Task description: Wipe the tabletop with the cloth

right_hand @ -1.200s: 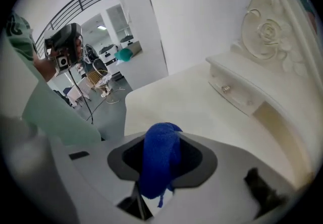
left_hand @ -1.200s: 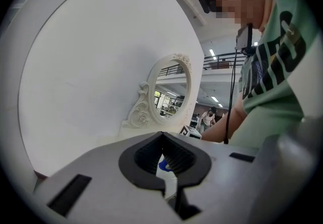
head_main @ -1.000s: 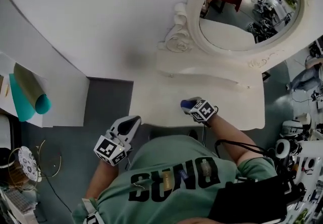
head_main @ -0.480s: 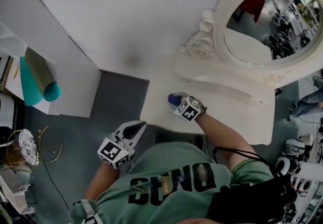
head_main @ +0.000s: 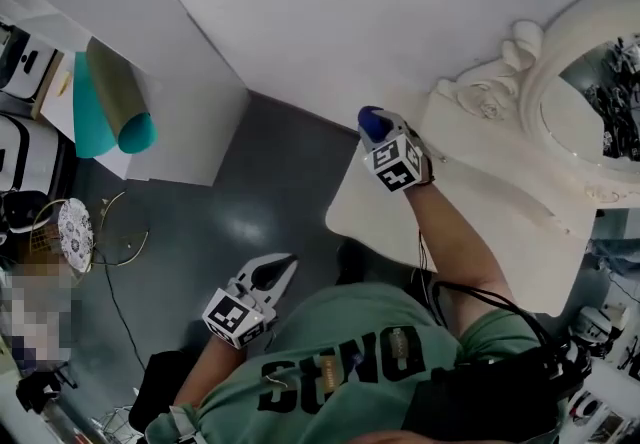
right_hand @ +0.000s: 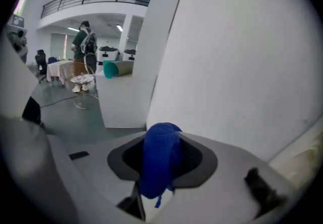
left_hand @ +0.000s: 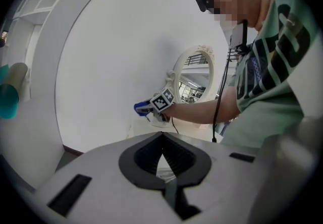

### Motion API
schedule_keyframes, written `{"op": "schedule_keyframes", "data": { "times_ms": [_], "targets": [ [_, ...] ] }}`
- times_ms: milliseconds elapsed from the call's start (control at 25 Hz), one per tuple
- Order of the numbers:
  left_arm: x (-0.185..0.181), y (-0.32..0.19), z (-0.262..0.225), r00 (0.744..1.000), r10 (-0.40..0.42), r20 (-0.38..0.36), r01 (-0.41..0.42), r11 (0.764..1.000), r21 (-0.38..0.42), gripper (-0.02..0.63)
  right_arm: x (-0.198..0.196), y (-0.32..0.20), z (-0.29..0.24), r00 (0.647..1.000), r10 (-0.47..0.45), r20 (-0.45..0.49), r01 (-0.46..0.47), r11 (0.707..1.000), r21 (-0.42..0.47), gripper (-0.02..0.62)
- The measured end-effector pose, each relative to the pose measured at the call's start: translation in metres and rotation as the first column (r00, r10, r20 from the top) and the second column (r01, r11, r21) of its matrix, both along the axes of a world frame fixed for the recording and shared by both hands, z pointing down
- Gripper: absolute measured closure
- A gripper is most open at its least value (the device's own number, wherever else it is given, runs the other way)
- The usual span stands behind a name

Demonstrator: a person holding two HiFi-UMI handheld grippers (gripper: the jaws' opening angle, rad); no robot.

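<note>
A plain white wall (head_main: 400, 2) is filling twelve o'clock. The grey floor (head_main: 250, 192) is catching overhead light at nine, an ornate cream mirror (head_main: 590, 92) is curling in at three, and a white partition (head_main: 185, 117) is standing at ten.

My head camera looks steeply down on the cream dressing table (head_main: 530, 232); the left gripper view shares it from farther off.

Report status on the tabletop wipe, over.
Right gripper shut on blue cloth, at tabletop corner by the wall. Left gripper shut, empty, low over the floor. Mirror base close beside the cloth.
</note>
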State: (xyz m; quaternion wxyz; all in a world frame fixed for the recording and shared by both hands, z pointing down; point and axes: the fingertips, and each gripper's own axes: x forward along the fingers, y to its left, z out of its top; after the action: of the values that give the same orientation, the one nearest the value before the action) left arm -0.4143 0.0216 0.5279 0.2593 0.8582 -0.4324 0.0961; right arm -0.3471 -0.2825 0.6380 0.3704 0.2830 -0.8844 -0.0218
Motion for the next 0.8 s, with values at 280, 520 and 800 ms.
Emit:
{"op": "schedule_keyframes", "data": {
  "times_ms": [280,520,800],
  "targets": [
    [0.009,-0.018,-0.011,0.999,0.034,-0.043,-0.033,0.999,0.033,0.597,0.141,-0.082,0.007,0.916,0.244,-0.319,-0.216,0.969,0.120,0.468],
    [0.038,-0.042,-0.019,0.994,0.101,-0.028,-0.100,0.994,0.046,0.597,0.153,-0.091,0.021,0.902,0.196,-0.384,-0.185,0.980,0.067,0.468],
    [0.108,-0.055,-0.026,0.980,0.197,0.017,-0.197,0.980,0.037,0.597,0.225,-0.071,0.019,0.921,0.235,-0.310,-0.238,0.971,0.031,0.469]
  ]
}}
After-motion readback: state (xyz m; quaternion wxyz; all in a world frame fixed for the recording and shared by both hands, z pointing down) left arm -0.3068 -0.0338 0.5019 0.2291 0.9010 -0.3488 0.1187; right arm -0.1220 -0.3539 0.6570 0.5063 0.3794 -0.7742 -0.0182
